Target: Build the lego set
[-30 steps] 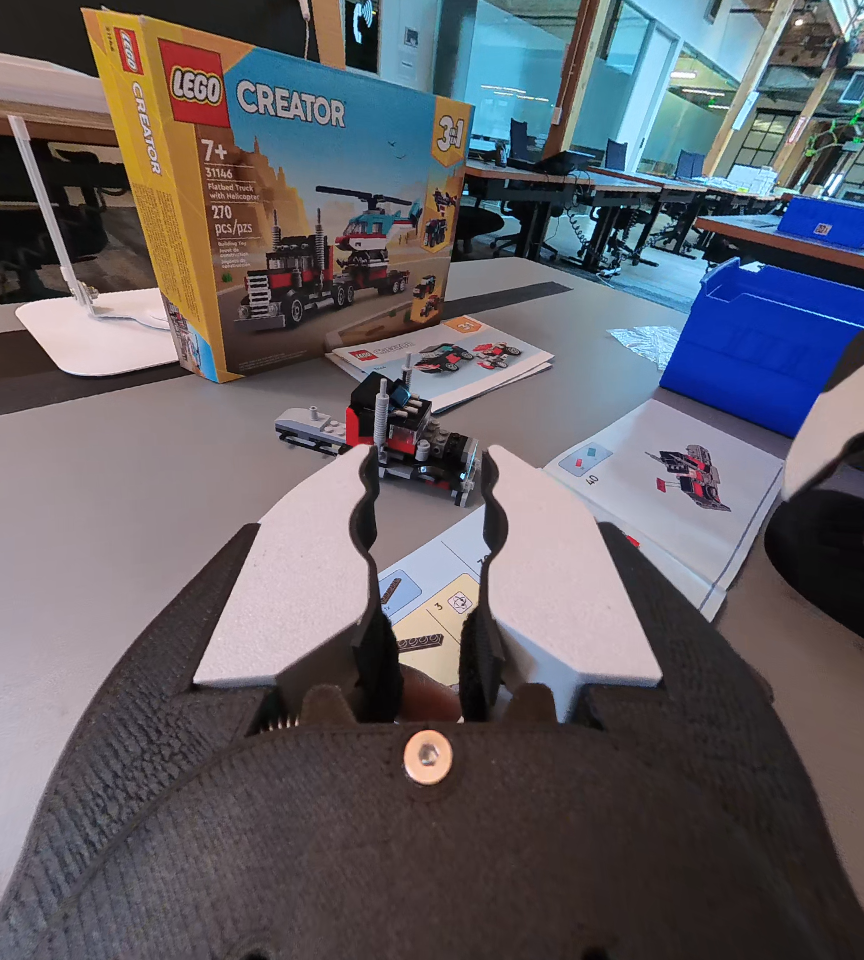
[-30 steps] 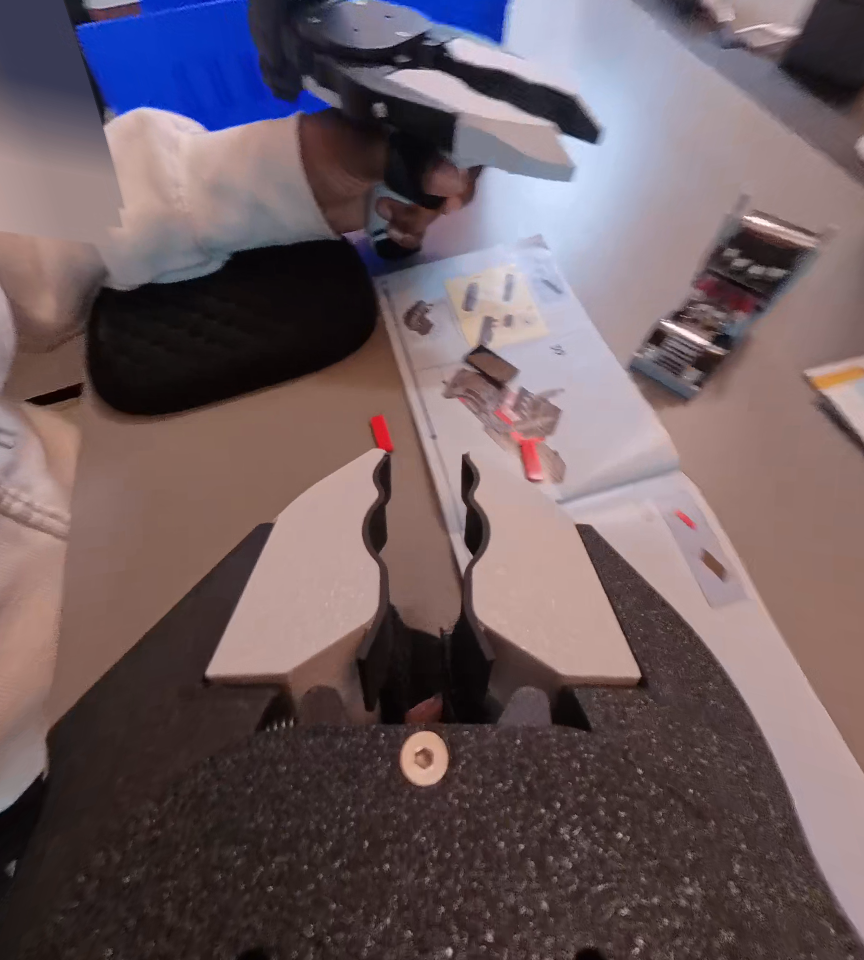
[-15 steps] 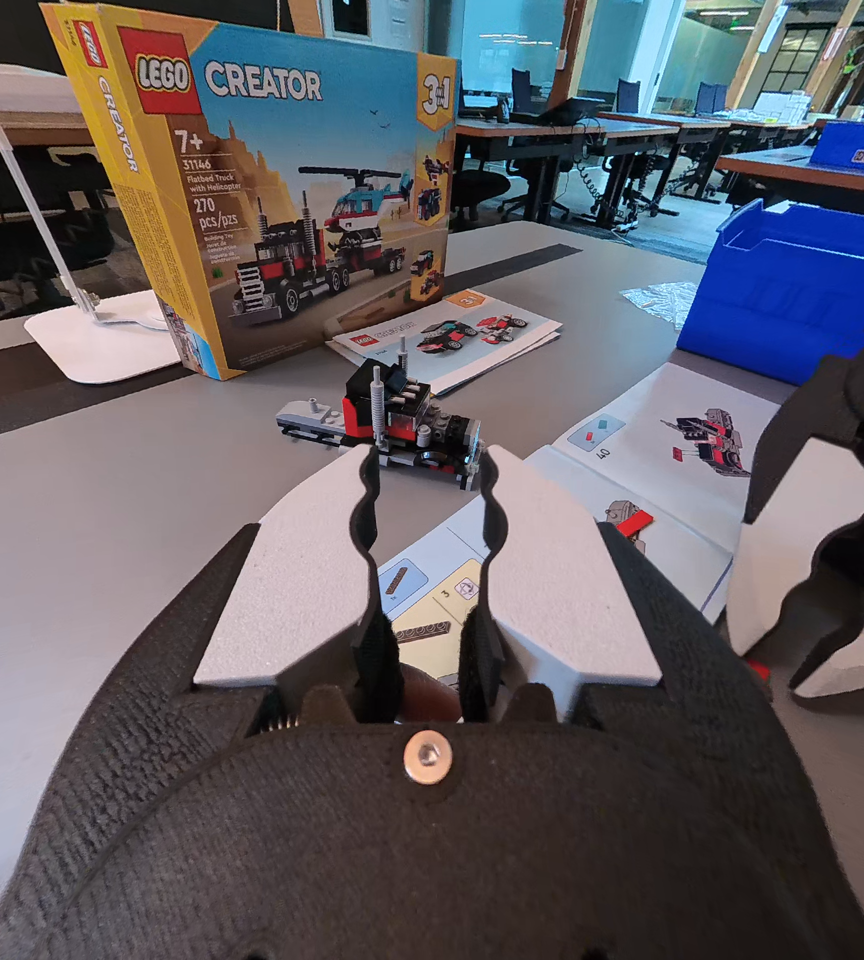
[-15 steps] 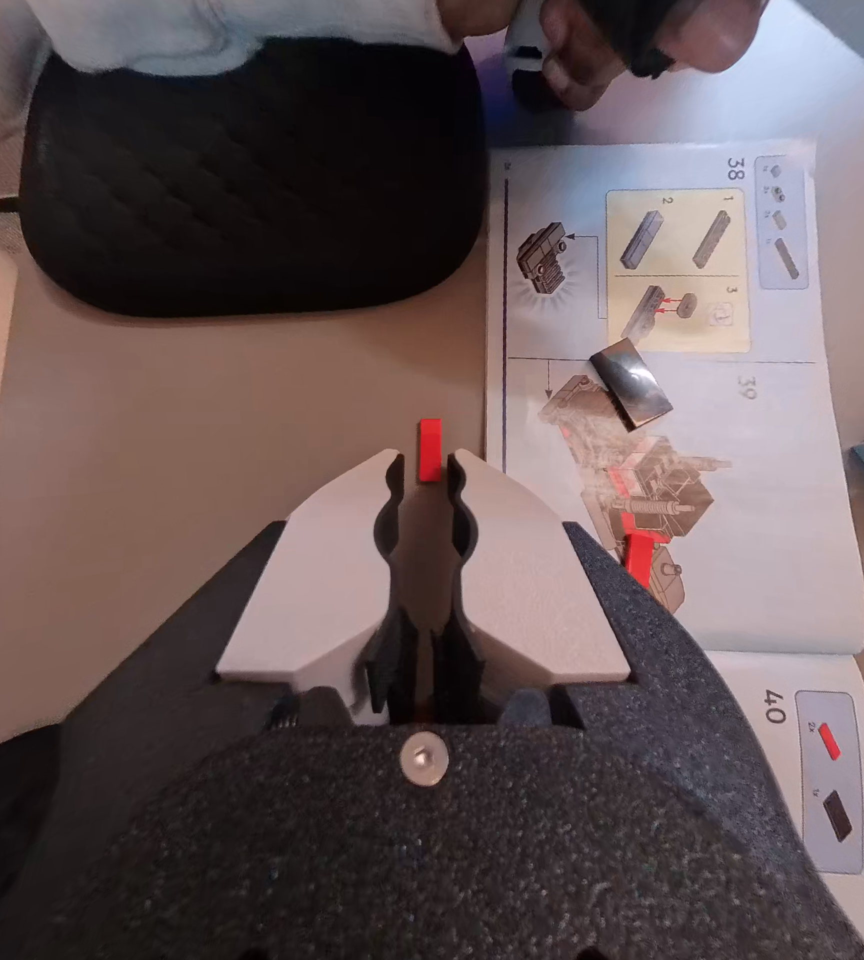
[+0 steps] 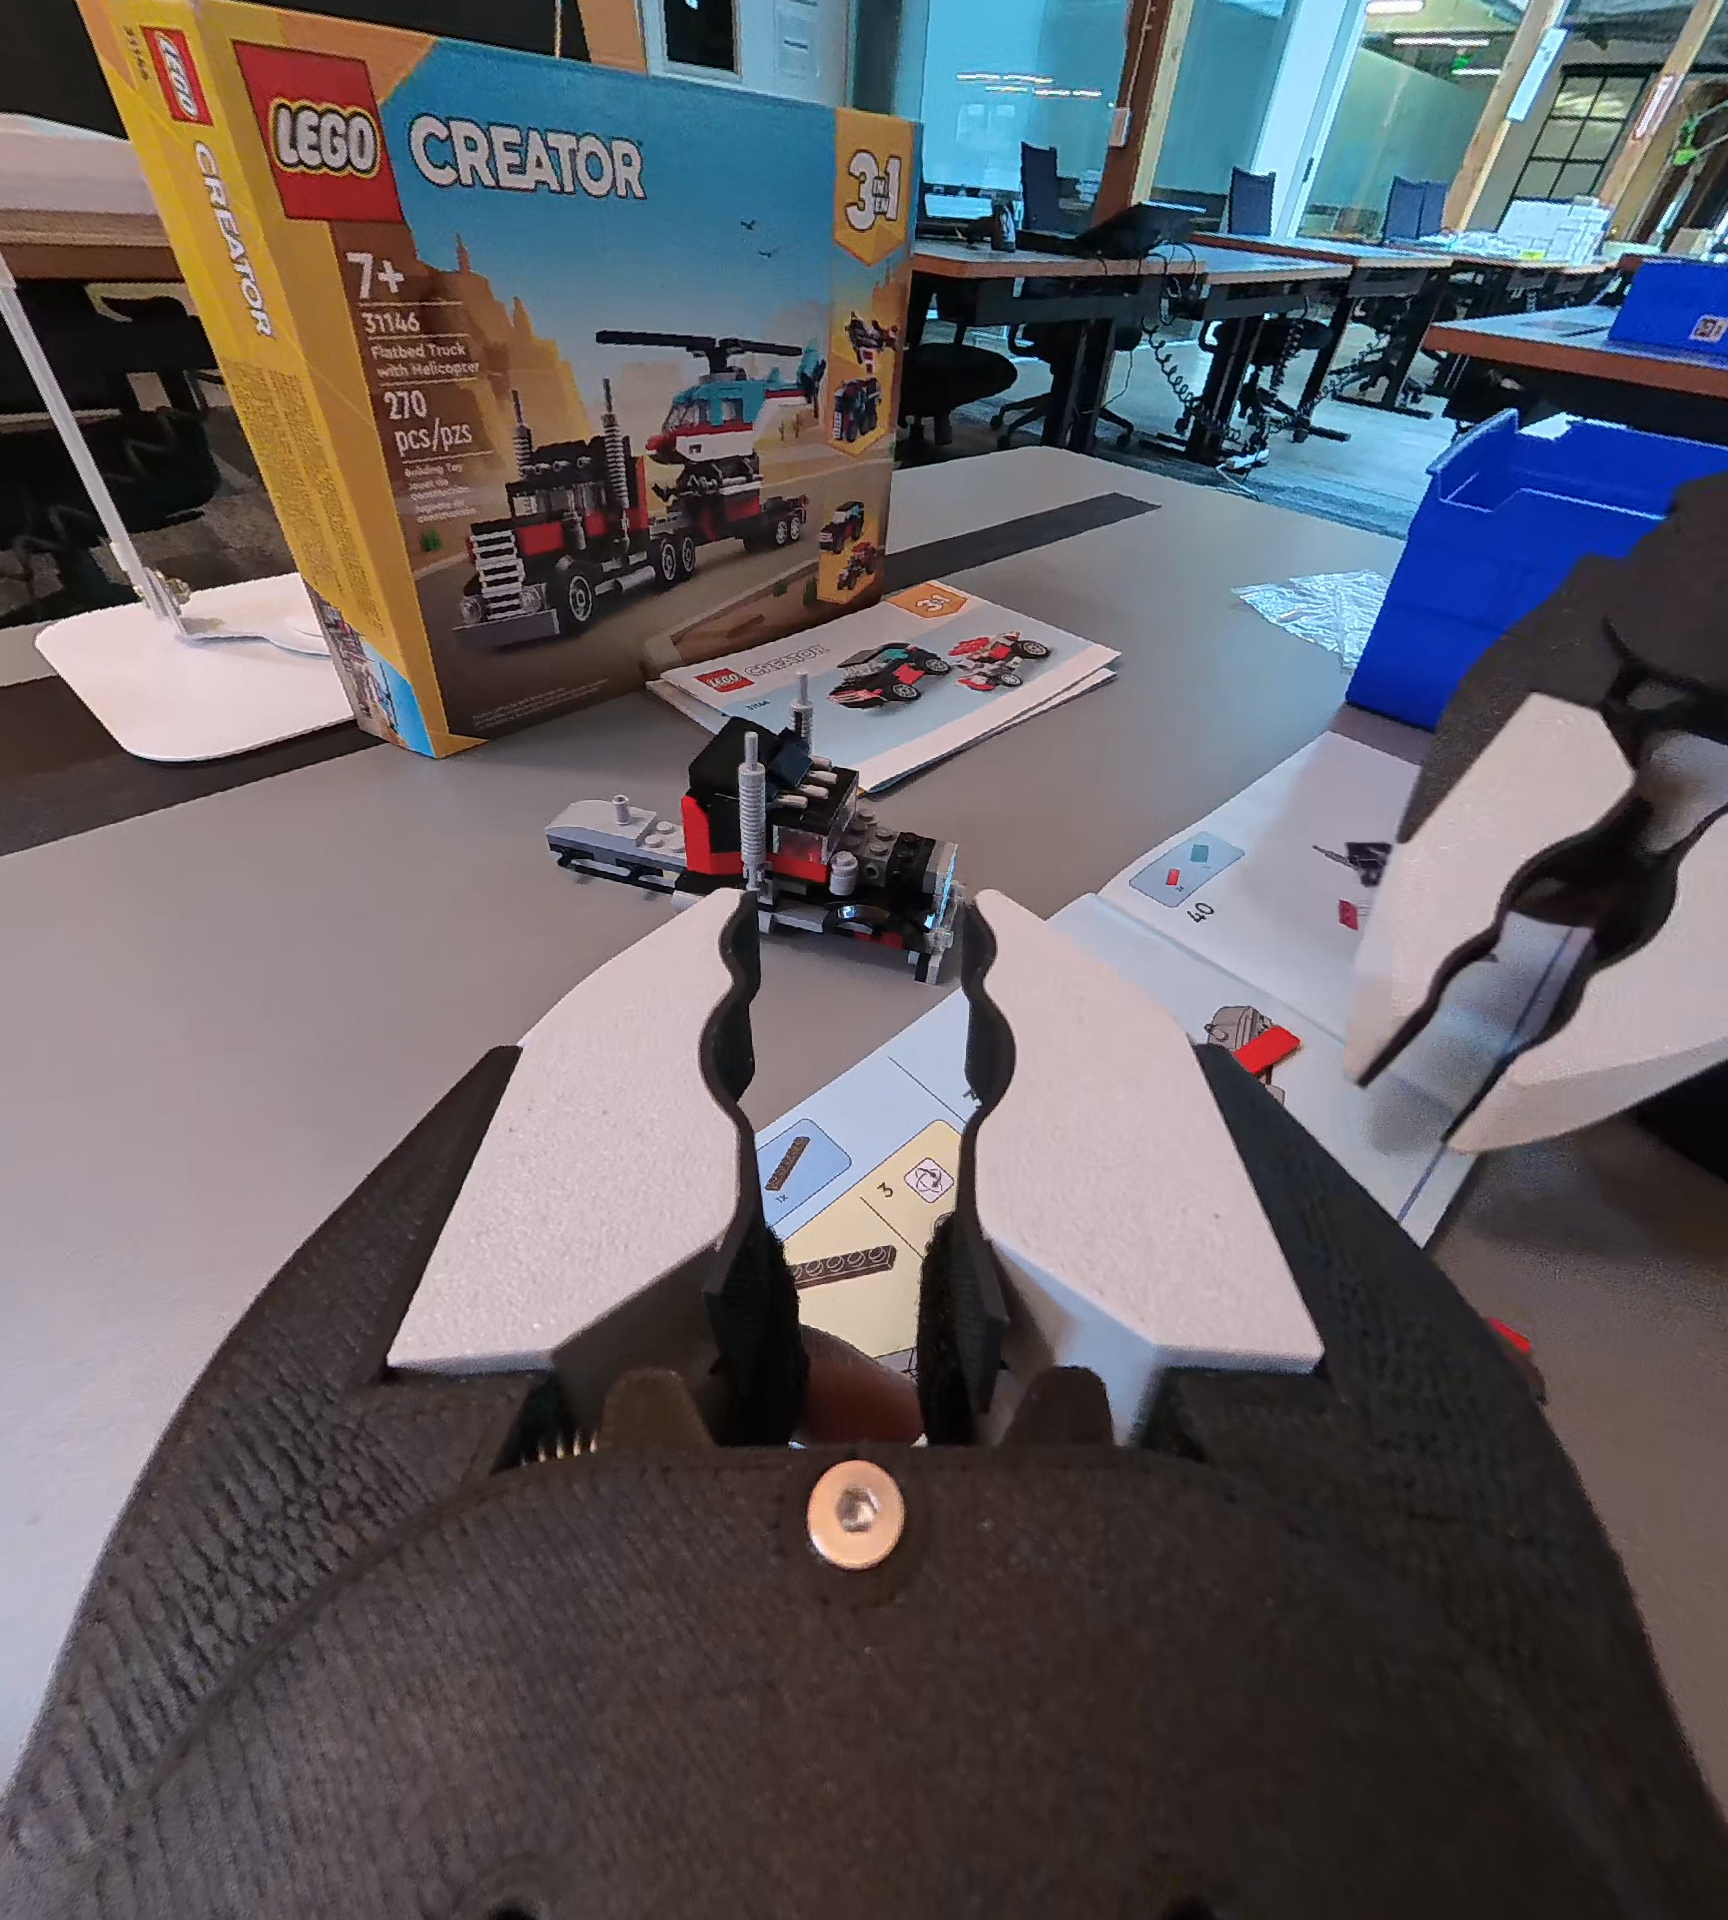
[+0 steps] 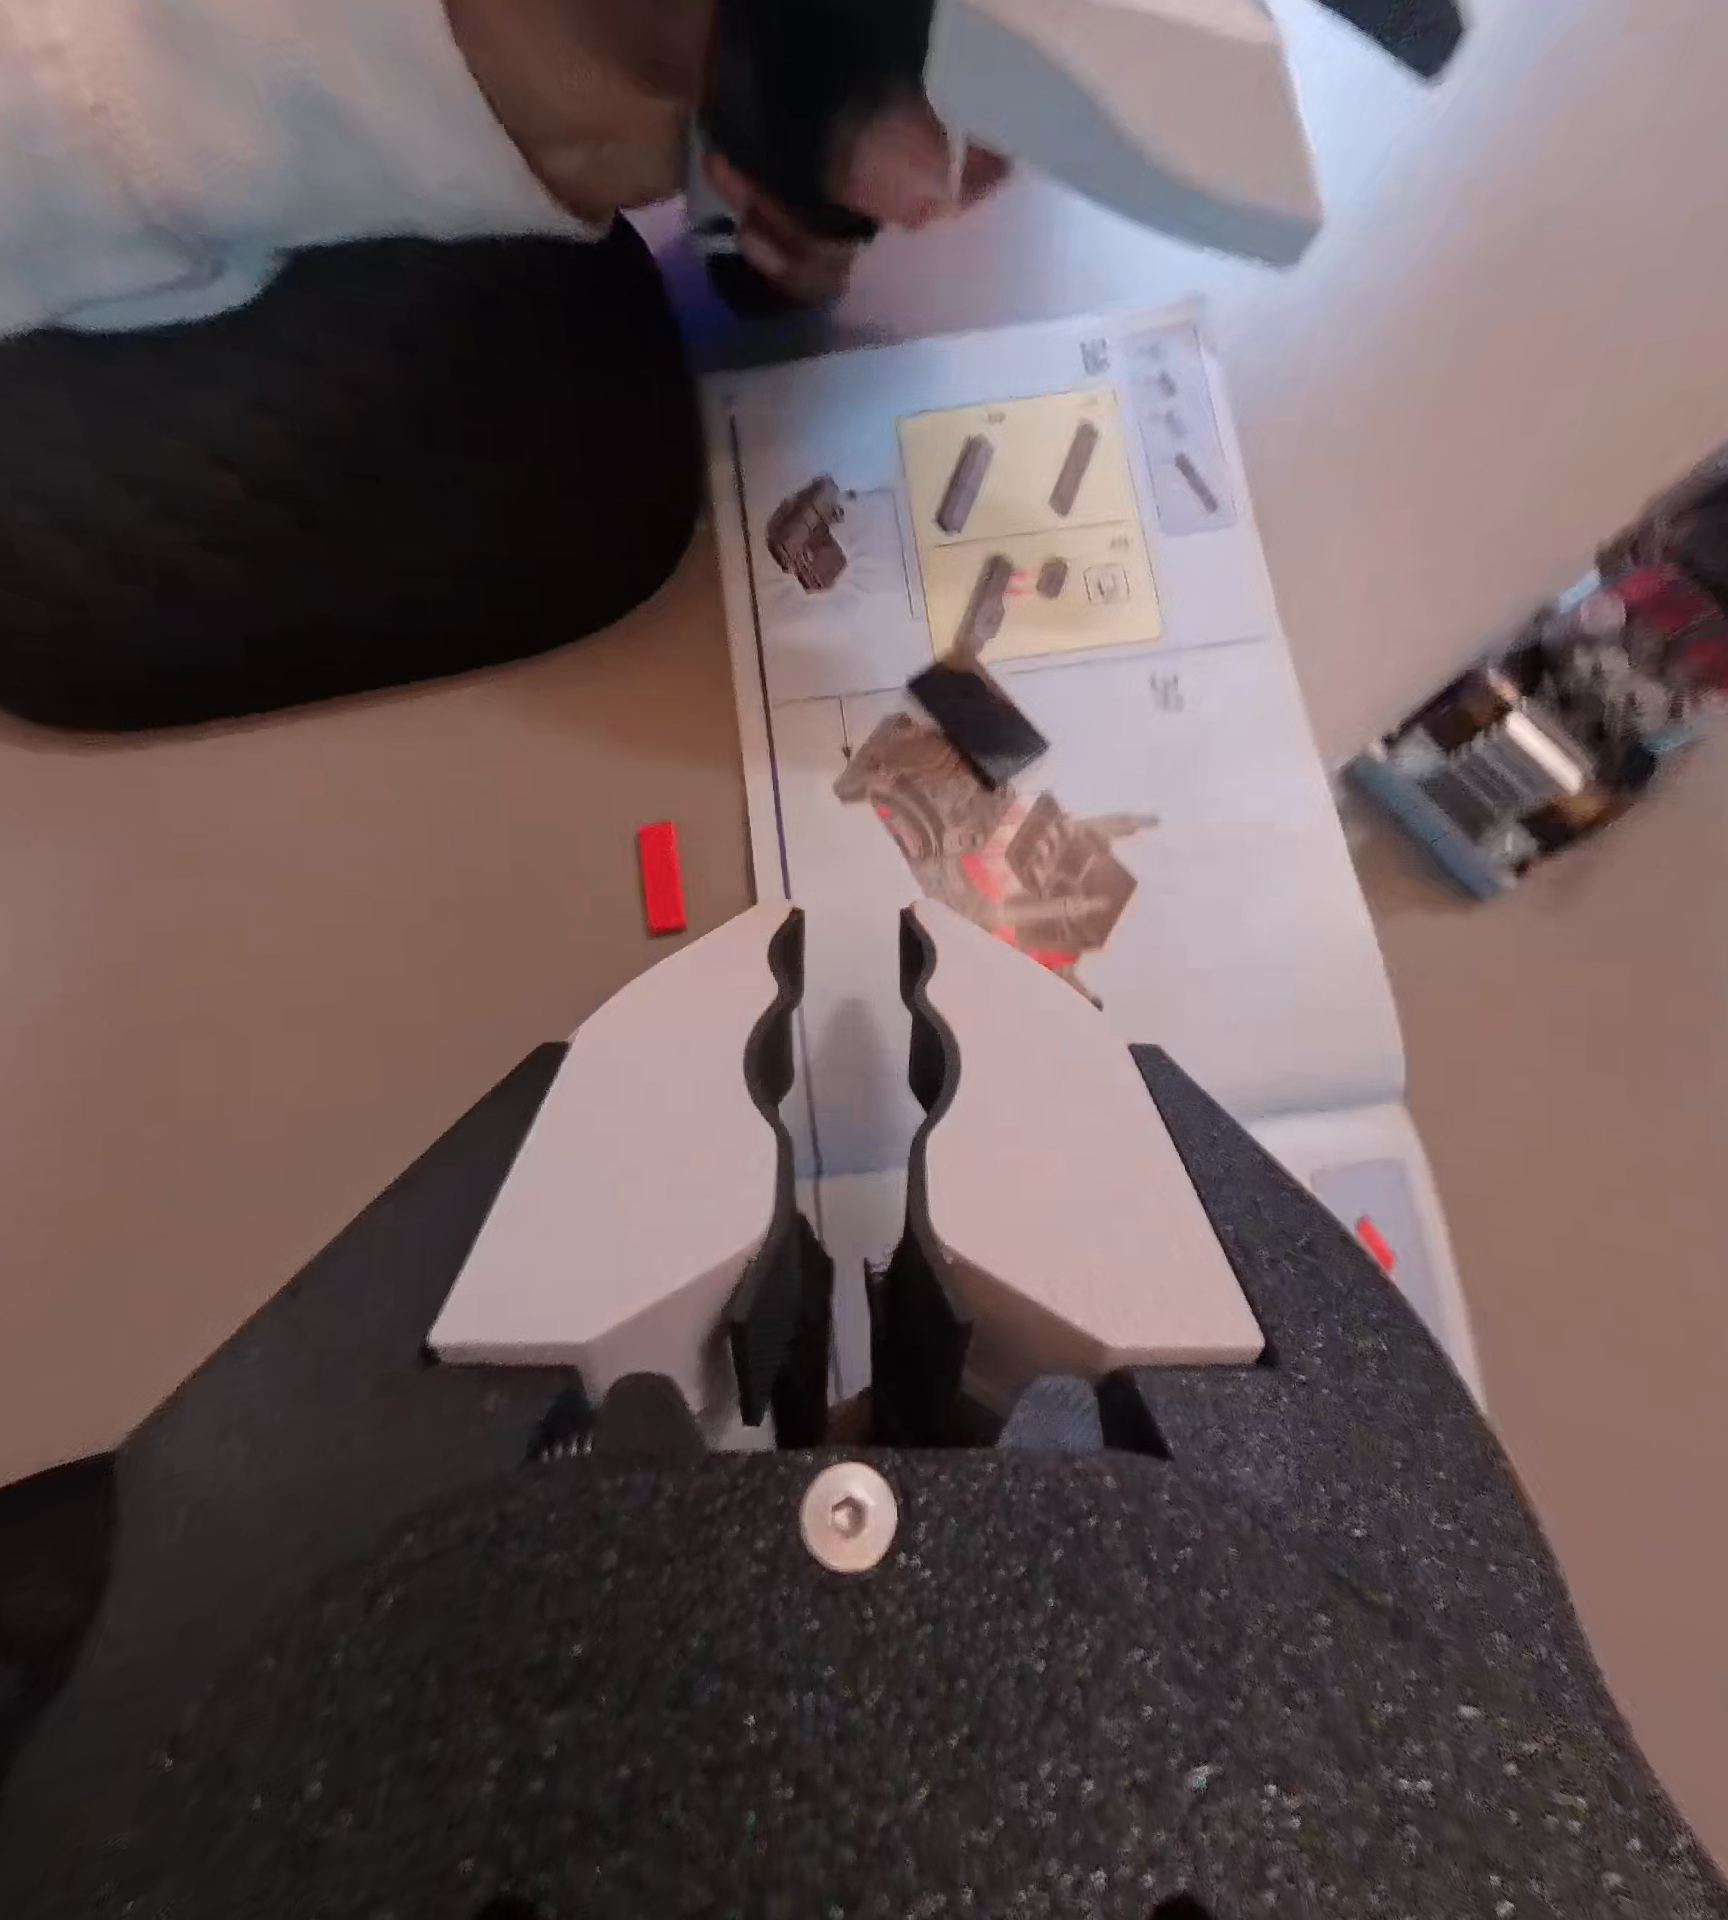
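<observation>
The partly built black and red truck [image 5: 766, 852] stands on the grey table, just beyond my left gripper [image 5: 855, 925], which is open and empty. The truck also shows, blurred, in the right wrist view [image 6: 1608, 707]. The open instruction booklet [image 6: 1047, 1039] lies beside it. On its page lie a black tile [image 6: 979, 722] and a red piece [image 5: 1265, 1047]. A red tile [image 6: 659, 873] lies on the table left of the booklet. My right gripper [image 6: 849, 925] is open and empty, over the booklet's left edge, with the red tile to the left of its tips. It also shows in the left wrist view [image 5: 1411, 1107].
The set's box [image 5: 548, 384] stands behind the truck, with a closed booklet [image 5: 891, 665] beside it. A blue bin [image 5: 1525, 561] is at the right and a white stand base [image 5: 185, 675] at the left. A black cushion [image 6: 268, 488] lies under a person's sleeve. The red tile [image 6: 659, 873] is closer to my right gripper, around 5 cm from its tips; the left tips are 15 cm off.
My right gripper has moved right, from in line with the red tile to over the booklet's edge, and its jaws stand a little wider. My left gripper has barely moved.
</observation>
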`<state>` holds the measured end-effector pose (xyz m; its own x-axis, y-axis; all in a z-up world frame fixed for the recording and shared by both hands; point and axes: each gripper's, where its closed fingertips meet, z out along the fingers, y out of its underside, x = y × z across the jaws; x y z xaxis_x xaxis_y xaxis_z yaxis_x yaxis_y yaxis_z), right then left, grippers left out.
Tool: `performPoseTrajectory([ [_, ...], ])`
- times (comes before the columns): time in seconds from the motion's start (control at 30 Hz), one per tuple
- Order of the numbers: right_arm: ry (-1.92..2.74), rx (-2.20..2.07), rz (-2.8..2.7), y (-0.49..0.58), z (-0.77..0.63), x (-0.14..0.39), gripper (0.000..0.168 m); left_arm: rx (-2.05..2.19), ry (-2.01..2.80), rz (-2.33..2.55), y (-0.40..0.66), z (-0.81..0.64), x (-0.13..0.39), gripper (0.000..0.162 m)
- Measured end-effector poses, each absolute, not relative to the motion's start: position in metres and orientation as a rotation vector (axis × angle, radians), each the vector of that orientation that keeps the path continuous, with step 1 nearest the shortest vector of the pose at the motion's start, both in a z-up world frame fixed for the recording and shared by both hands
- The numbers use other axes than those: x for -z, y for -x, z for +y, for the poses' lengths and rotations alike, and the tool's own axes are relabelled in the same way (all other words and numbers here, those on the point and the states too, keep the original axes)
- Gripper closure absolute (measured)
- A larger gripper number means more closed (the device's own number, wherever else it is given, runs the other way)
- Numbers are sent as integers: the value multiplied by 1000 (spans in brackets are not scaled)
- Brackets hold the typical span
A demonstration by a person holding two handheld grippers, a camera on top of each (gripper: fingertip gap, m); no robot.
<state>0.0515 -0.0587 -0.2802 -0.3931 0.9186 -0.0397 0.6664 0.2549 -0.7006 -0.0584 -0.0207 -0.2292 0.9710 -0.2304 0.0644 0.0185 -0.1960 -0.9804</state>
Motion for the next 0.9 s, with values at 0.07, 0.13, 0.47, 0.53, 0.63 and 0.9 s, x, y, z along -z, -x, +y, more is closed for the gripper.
performPoseTrajectory([
  [0.07,1318,-937,-2243,-39,-66,277,142,221,1753,141,61,-21,228,125],
  [0.13,1143,-932,-2357,-25,-70,277,139,166,1718,74,73,-22,220,127],
  [0.47,889,-924,-2676,7,-56,307,146,257,1631,-39,87,-27,208,130],
  [0.53,895,-928,-2664,6,-55,307,152,257,1644,-25,84,-26,211,130],
  [0.63,1050,-938,-2572,4,-53,307,152,246,1660,-15,84,-25,214,130],
  [0.9,1850,-1034,-1621,2,26,259,152,298,1689,25,78,-16,218,130],
])
